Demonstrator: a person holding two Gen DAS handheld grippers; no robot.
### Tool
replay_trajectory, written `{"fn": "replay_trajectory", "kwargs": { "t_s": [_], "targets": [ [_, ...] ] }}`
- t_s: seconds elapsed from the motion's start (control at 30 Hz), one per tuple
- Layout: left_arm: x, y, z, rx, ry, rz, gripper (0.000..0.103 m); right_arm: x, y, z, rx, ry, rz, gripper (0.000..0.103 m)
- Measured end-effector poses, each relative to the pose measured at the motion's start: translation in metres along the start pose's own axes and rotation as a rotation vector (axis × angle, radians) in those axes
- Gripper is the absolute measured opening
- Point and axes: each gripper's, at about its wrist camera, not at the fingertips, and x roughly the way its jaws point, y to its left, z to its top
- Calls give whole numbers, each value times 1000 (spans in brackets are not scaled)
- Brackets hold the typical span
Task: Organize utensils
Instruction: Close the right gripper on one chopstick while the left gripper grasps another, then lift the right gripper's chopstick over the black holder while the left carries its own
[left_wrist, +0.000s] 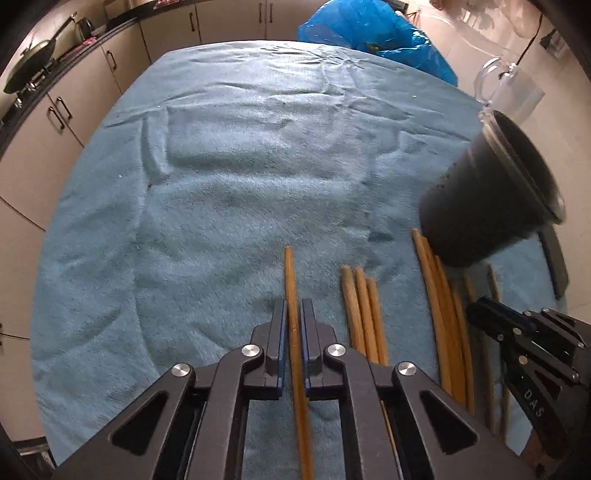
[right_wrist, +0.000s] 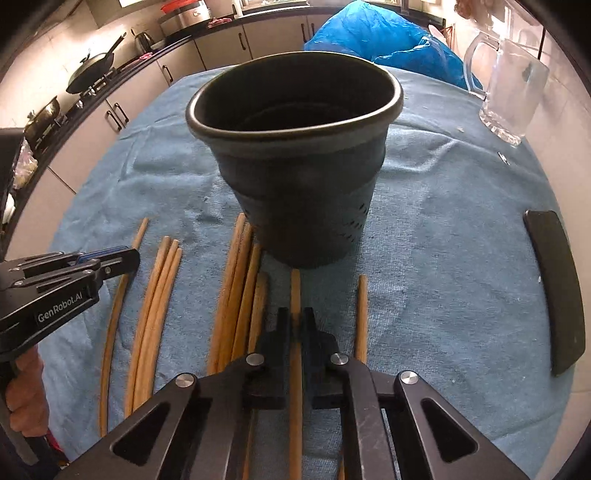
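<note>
Several wooden chopsticks lie in rows on a blue towel (left_wrist: 221, 166). My left gripper (left_wrist: 294, 306) is shut on one chopstick (left_wrist: 291, 280) at the left end of the row; it also shows in the right wrist view (right_wrist: 122, 264). My right gripper (right_wrist: 295, 317) is shut on another chopstick (right_wrist: 295, 288) just in front of a dark empty utensil cup (right_wrist: 303, 192). The cup stands upright on the towel and appears at the right in the left wrist view (left_wrist: 487, 199). A group of three chopsticks (left_wrist: 364, 314) and a larger bunch (left_wrist: 443, 314) lie between the grippers.
A clear glass mug (right_wrist: 509, 92) stands at the far right of the towel. A flat black object (right_wrist: 557, 288) lies near the right edge. A blue plastic bag (right_wrist: 380, 33) sits at the far end. Kitchen cabinets and a wok (right_wrist: 92, 70) are at the left.
</note>
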Motion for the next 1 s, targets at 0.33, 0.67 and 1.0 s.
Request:
{"fn": "replay_trajectory", "kwargs": {
  "t_s": [0.33, 0.67, 1.0],
  "targets": [
    [-83, 11, -25, -14, -181, -92, 6, -75, -7, -25, 35, -188, 105, 6],
    [-170, 2, -49, 25, -371, -129, 6, -157, -4, -55, 42, -439, 150, 6],
    [-200, -4, -63, 39, -434, -135, 6, -189, -14, -73, 55, -530, 156, 6]
  ]
}}
